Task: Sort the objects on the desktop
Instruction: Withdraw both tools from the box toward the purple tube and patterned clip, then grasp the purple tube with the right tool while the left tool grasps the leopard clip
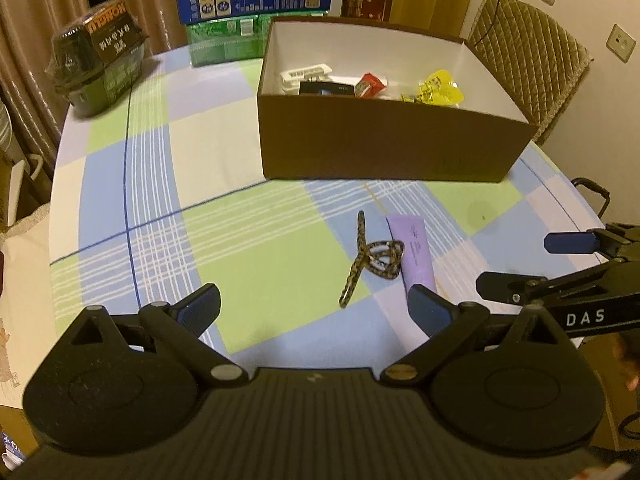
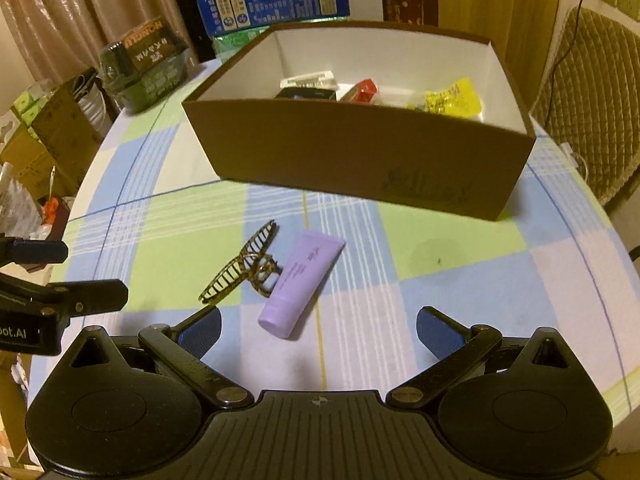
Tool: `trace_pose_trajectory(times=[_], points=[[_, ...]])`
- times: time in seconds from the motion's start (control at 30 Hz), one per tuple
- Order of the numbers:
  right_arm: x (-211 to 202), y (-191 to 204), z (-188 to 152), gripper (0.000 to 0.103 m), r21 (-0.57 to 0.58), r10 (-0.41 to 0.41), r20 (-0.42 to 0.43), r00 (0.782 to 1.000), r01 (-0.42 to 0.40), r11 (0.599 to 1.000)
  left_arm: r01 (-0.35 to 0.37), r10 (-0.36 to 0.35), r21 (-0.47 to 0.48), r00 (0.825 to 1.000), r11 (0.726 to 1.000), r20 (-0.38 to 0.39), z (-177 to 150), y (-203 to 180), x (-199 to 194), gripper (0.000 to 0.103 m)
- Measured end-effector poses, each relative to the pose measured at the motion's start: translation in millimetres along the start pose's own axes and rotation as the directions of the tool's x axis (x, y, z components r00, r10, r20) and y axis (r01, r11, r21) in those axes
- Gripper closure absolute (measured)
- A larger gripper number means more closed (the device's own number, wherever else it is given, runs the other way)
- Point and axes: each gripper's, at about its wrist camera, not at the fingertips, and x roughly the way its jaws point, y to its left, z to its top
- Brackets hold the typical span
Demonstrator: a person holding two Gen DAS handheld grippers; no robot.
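Purple tube [image 2: 299,285]: your tube lies flat, cap toward you, long axis slanting toward the brown box [image 2: 360,160].
Hair claw [image 2: 244,266]: touching the tube's left side.
Left gripper [image 1: 316,308]: jaws released, empty.
Right gripper [image 2: 318,326]: jaws released, empty.

Dim, warm yellowish indoor light; soft shadow under the brown cardboard box [image 2: 360,156]. Strong fisheye bending at edges, slight blur throughout.
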Motion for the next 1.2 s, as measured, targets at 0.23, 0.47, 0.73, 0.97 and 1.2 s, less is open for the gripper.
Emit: trace_pose_trajectory(times=[0.23,0.47,0.73,0.97,1.2], points=[[19,1,-6,0.002,0.008,-0.008,-0.029,1.000,0.008,1.000,0.010,-0.010,-0.004,0.999,1.000,-0.032,-6,7,16,0.005],[38,-3,-10,0.002,0.022,-0.014,-0.046,0.999,0.015,1.000,0.026,-0.026,-0.007,0.998,1.000,-0.052,-8,11,34,0.005],[56,1,-8,0.016,0.008,-0.013,-0.028,1.000,0.013,1.000,0.013,-0.014,-0.007,0.997,1.000,-0.081,-9,13,57,0.005],[72,4,-2,0.040,0.004,0.025,-0.036,0.999,-0.025,1.000,-0.002,0.001,-0.013,0.995,1.000,-0.100,-8,19,67,0.005],[85,4,-3,0.076,-0.023,0.036,-0.068,0.997,-0.037,0.999,-0.007,0.005,-0.016,0.993,1.000,-0.118,-5,20,76,0.005]])
